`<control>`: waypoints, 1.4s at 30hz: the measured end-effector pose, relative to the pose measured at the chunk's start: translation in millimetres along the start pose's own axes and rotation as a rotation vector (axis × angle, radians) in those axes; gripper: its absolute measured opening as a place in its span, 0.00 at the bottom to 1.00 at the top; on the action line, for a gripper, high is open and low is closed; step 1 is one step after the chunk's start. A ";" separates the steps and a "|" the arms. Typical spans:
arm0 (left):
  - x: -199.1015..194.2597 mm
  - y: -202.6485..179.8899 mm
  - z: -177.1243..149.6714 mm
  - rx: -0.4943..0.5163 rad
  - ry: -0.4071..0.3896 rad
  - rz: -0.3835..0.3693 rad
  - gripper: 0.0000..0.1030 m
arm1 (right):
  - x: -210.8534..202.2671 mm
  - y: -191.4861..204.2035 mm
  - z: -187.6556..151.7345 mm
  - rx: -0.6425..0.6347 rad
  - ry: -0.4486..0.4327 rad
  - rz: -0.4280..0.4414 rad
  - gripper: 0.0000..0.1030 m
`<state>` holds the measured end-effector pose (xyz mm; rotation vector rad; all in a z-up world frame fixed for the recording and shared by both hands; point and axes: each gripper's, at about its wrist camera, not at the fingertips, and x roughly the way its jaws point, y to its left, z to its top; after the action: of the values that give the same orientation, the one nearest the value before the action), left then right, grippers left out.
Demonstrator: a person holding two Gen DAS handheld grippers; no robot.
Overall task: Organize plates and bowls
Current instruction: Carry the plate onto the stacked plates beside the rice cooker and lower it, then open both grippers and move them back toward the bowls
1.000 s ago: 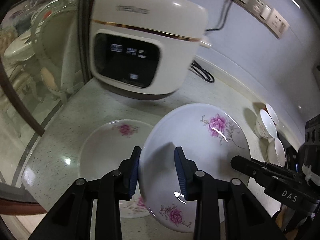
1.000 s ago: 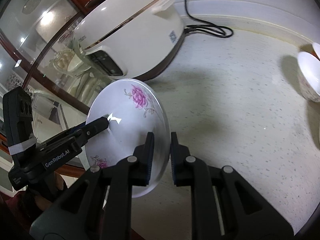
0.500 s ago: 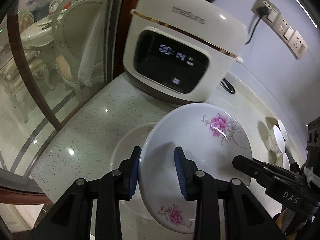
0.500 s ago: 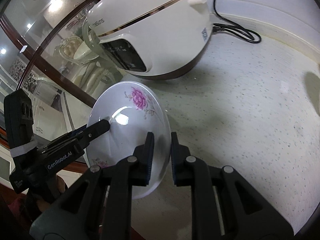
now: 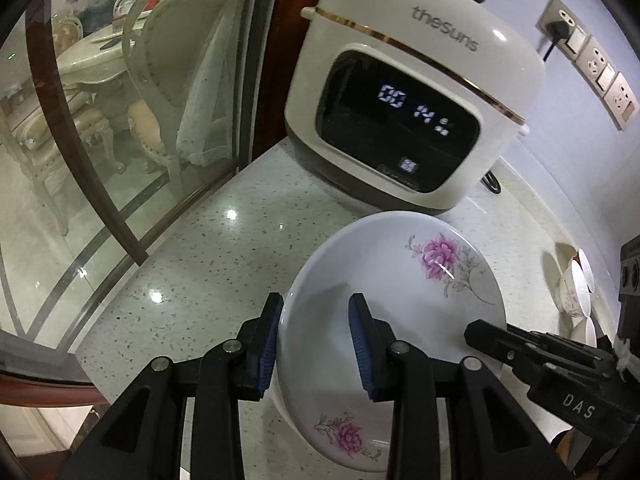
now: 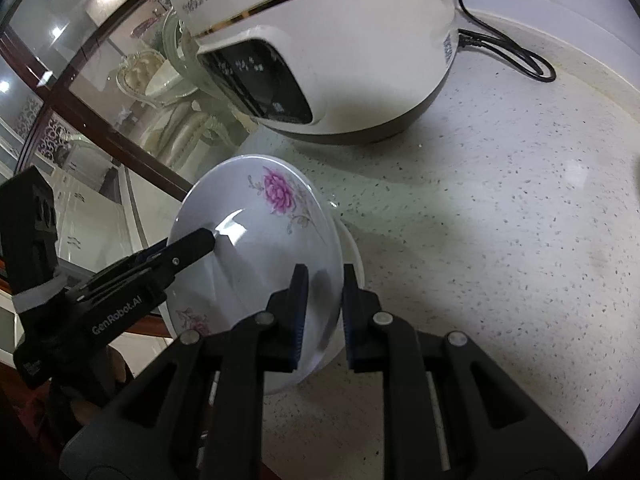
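Observation:
A white plate with pink flowers (image 5: 400, 300) (image 6: 256, 264) hangs tilted just over the counter, held from both sides. My left gripper (image 5: 316, 344) is shut on its left rim, and its fingertip (image 6: 200, 240) lies across the plate's face in the right wrist view. On the right rim my right gripper (image 6: 324, 312) is shut; one finger (image 5: 492, 336) shows in the left wrist view. A second white plate (image 6: 354, 256) lies on the counter directly beneath, with only a sliver of rim showing. I cannot tell whether the two plates touch.
A cream rice cooker (image 5: 408, 112) (image 6: 328, 40) stands close behind the plates, its black cord (image 6: 512, 52) trailing along the wall. Small white bowls (image 5: 574, 288) sit at the right. A glass partition with a dark wood frame (image 5: 120, 120) borders the speckled counter (image 6: 500, 240) on the left.
Both grippers have carried the flowered plate sideways and slightly down until it covers the plate on the counter, which earlier showed to its left. The grips are unchanged.

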<state>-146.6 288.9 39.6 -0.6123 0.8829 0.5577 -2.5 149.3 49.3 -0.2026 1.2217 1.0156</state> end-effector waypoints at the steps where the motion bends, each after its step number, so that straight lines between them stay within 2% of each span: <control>1: 0.6 1.4 0.4 0.000 0.000 0.003 0.33 | 1.4 1.4 0.0 -0.006 0.004 -0.002 0.20; 13: 19.3 -0.1 -7.0 0.050 0.010 0.047 0.33 | 20.0 5.5 0.8 -0.039 0.044 -0.061 0.20; 17: 23.0 1.9 -10.7 0.048 0.022 0.054 0.34 | 23.3 15.7 -1.2 -0.110 0.059 -0.093 0.21; 22: 22.5 0.7 -11.2 0.058 0.013 0.059 0.34 | 22.2 19.8 -0.5 -0.142 0.056 -0.116 0.23; 25: 22.7 1.8 -10.4 0.054 0.012 0.058 0.34 | 22.7 28.1 -4.0 -0.212 0.052 -0.152 0.27; 32: 21.5 -3.1 -9.7 0.068 0.001 0.079 0.36 | 21.1 37.7 -6.2 -0.308 0.036 -0.219 0.29; 36: 22.7 -11.7 -10.4 0.102 0.010 0.064 0.39 | 24.2 43.3 -6.7 -0.344 0.036 -0.242 0.47; 42: 22.5 -14.0 -8.1 0.110 0.007 0.070 0.40 | 17.1 33.7 -3.5 -0.298 0.021 -0.196 0.48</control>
<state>-129.9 277.9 20.4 -0.4852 0.9379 0.5662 -29.9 175.4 46.0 -0.5565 1.0424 1.0210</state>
